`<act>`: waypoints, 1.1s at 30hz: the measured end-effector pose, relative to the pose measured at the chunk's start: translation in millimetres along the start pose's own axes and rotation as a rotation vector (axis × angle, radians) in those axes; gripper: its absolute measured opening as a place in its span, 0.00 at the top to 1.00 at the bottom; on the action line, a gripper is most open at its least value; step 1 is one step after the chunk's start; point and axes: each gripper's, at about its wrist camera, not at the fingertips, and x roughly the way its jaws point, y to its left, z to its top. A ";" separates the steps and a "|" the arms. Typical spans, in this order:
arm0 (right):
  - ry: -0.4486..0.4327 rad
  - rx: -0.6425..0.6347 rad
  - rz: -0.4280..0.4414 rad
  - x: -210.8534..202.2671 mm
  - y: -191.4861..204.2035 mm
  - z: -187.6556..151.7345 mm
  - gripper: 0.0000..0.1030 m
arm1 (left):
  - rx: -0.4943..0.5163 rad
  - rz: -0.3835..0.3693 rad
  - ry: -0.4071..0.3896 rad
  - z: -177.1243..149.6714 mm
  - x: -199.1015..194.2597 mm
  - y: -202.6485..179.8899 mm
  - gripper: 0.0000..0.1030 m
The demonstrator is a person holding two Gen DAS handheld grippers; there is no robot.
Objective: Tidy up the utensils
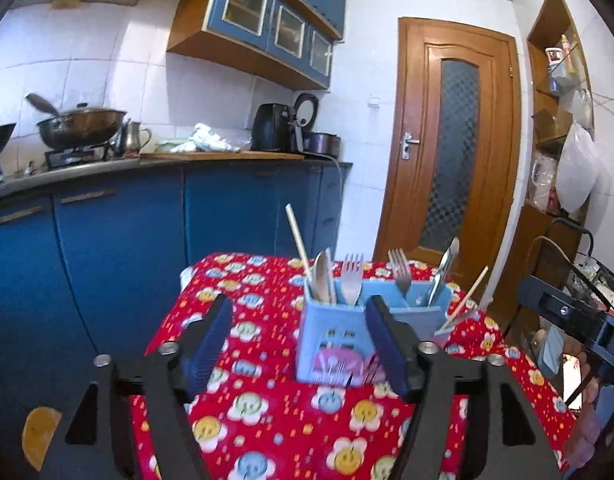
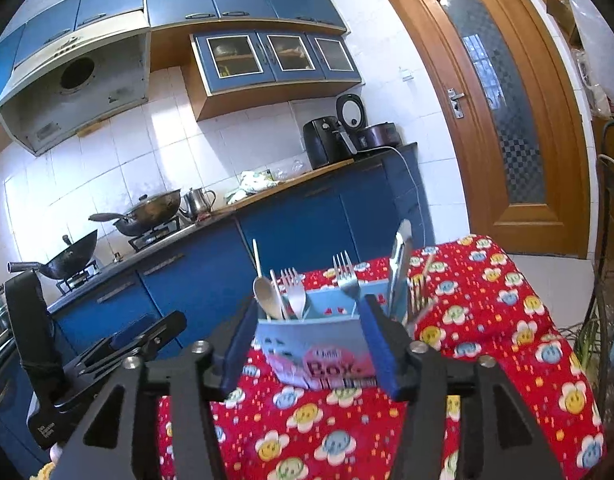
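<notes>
Left wrist view: the left gripper (image 1: 299, 344) was released, nothing between its fingers. The blue utensil box (image 1: 339, 340) stood upright on the red tablecloth (image 1: 267, 440), just ahead and a bit right of centre, so its right finger (image 1: 387, 344) overlapped the box front. Right wrist view: the right gripper (image 2: 311, 344) also stood open and empty, the box (image 2: 323, 344) squarely framed between its fingers, so I judged it the better-lined-up hand. Spoon (image 2: 267, 296), forks (image 2: 347, 276) and a chopstick (image 1: 299, 240) all stood handle-down, long axes near vertical. No loose utensils showed on the cloth; task looked about done. Box compartments were blurred, and I couldn't tell whether either finger touched the box.
</notes>
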 end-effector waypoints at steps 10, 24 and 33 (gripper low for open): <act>0.009 -0.074 -0.065 -26.4 10.6 -39.0 0.09 | -0.004 0.062 0.050 -38.7 -13.9 11.2 0.24; -0.018 -0.166 -0.197 -40.8 2.5 -90.7 0.00 | 0.009 0.094 0.059 -80.6 -11.5 10.9 0.23; -0.007 -0.179 -0.259 -37.1 -11.4 -109.0 0.00 | 0.010 0.095 0.073 -87.4 -8.9 8.8 0.23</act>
